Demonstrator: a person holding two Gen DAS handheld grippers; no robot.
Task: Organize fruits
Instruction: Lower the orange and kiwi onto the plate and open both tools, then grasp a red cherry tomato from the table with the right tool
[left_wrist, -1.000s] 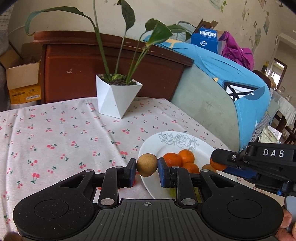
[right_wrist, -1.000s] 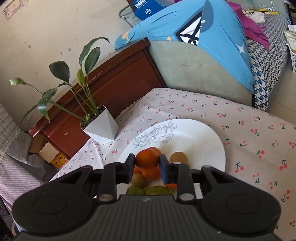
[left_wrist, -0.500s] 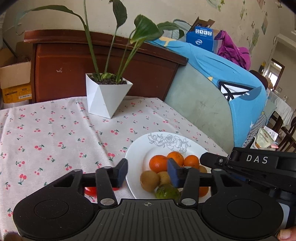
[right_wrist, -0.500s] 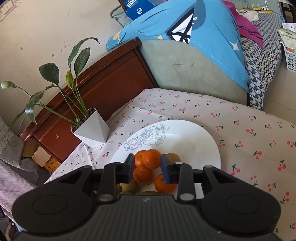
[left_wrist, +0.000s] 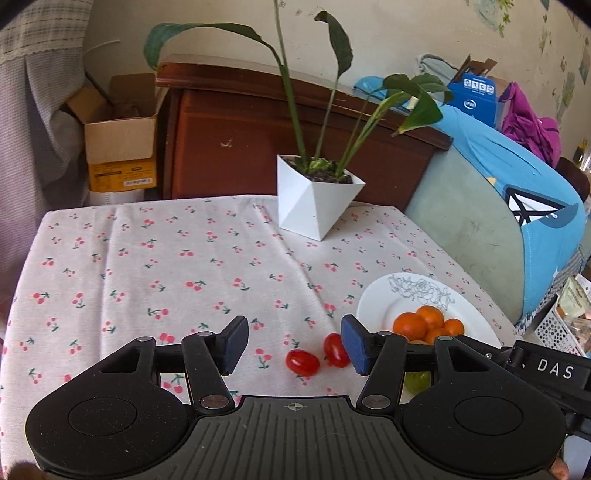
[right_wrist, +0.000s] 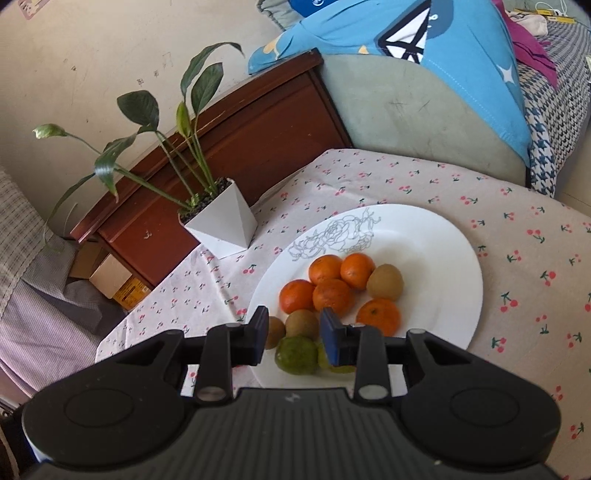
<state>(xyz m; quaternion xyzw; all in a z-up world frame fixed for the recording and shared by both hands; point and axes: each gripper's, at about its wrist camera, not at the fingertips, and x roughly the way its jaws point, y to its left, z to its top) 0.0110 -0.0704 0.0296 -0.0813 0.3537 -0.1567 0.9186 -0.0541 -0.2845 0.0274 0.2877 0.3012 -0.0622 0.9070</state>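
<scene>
Two grippers work over one worktop (left_wrist: 155, 258), cloth-covered, cherry print. Behind it: brown wooden cabinet (left_wrist: 236, 147), sofa (left_wrist: 469, 229) draped with blue cloth (left_wrist: 535, 177), open cardboard box (left_wrist: 118, 136) at the cabinet's left.

White faceted pot (left_wrist: 314, 199) with a leafy plant (left_wrist: 317, 92) stands at the far side of the worktop, well apart from the fruit.

White plate (right_wrist: 443, 266) with a line-drawn rose sits at the right side of the worktop. On it, clustered toward the near side: five oranges (right_wrist: 332, 295) in a touching group; one kiwi (right_wrist: 385, 281) against the group's right side; two more kiwis (right_wrist: 302, 324) nearer the rim; green citrus (right_wrist: 297, 355) nearest the camera, with another greenish fruit beside it partly hidden by the right finger.

Left gripper (left_wrist: 293, 345): jaws wide, empty, held low over the cloth left of the plate. Between its fingers in view, on the cloth: two cherry tomatoes (left_wrist: 303, 362), close together, off the plate; the right-hand one lies just beside the right pad.

Right gripper (right_wrist: 293, 338): jaws moderately apart, empty, hovering above the plate's near edge over the kiwis and green citrus. Contact with fruit: cannot tell.
</scene>
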